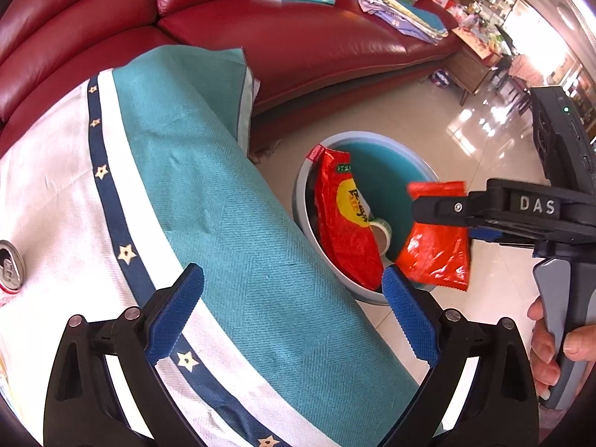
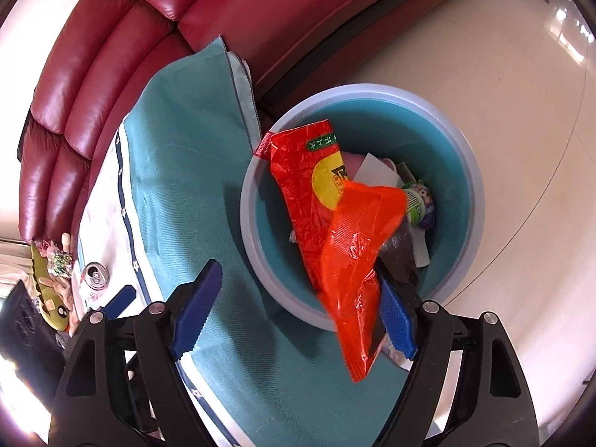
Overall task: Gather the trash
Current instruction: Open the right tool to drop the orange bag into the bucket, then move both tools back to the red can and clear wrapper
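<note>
A round grey-and-teal bin [image 1: 303,171] [image 2: 473,193] stands on the floor beside the cloth-covered table. A large red snack bag [image 1: 344,223] [image 2: 301,186] leans inside it over paper and other wrappers. My right gripper [image 2: 298,316] is open over the bin's near rim; a small orange wrapper [image 2: 357,260] [image 1: 437,257] hangs against its right finger [image 2: 396,322], apparently loose. My left gripper [image 1: 294,320] is open and empty above the table edge. A drink can [image 1: 9,266] [image 2: 95,275] stands on the table at the left.
A teal, white and navy cloth [image 1: 208,201] covers the table. A red leather sofa [image 1: 298,37] sits behind, with books and folded cloths on it. Shiny tiled floor [image 1: 484,141] lies to the right. Toys [image 2: 56,279] lie at the table's far side.
</note>
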`<action>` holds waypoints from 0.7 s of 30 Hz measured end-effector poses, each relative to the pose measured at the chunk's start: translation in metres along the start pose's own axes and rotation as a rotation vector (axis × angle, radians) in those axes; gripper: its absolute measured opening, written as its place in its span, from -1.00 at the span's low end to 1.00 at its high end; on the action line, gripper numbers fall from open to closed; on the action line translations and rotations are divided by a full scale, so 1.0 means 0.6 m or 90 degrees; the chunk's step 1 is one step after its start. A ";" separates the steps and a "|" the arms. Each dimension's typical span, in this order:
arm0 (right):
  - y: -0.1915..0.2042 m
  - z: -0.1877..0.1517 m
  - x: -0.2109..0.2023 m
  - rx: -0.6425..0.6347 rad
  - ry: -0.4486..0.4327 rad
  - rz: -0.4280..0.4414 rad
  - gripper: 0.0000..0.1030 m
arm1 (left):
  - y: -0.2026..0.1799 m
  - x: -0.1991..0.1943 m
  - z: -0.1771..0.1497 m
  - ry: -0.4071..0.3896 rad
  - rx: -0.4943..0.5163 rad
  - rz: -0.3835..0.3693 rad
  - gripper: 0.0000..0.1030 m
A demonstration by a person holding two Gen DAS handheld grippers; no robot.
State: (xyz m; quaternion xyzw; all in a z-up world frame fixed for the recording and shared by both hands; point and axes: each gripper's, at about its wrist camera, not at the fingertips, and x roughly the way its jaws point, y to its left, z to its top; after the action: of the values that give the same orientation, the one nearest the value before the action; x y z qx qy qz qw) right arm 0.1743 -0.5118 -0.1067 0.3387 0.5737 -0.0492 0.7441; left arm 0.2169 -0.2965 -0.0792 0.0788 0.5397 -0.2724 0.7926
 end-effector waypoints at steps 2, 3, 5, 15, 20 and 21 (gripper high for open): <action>-0.002 -0.001 -0.007 0.005 -0.008 0.000 0.47 | -0.005 0.007 -0.004 0.005 0.001 -0.012 0.87; -0.003 -0.001 -0.010 0.007 -0.010 0.000 0.47 | -0.010 0.011 -0.006 0.009 0.003 -0.015 0.87; -0.005 0.001 -0.015 0.015 -0.007 0.002 0.47 | -0.017 0.017 -0.010 0.014 0.007 -0.023 0.87; 0.005 -0.003 -0.029 0.000 -0.008 -0.043 0.47 | -0.006 0.014 -0.020 0.015 -0.009 -0.034 0.87; 0.044 -0.019 -0.019 -0.041 0.004 -0.062 0.49 | 0.026 -0.019 -0.033 -0.004 -0.030 -0.023 0.87; 0.055 -0.023 -0.017 -0.052 0.005 -0.062 0.56 | 0.037 -0.028 -0.039 -0.008 -0.034 -0.019 0.87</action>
State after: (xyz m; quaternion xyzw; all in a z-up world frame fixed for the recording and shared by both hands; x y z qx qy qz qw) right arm 0.1749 -0.4817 -0.0845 0.2799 0.5938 -0.0606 0.7519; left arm 0.2049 -0.2623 -0.0771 0.0481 0.5428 -0.2701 0.7938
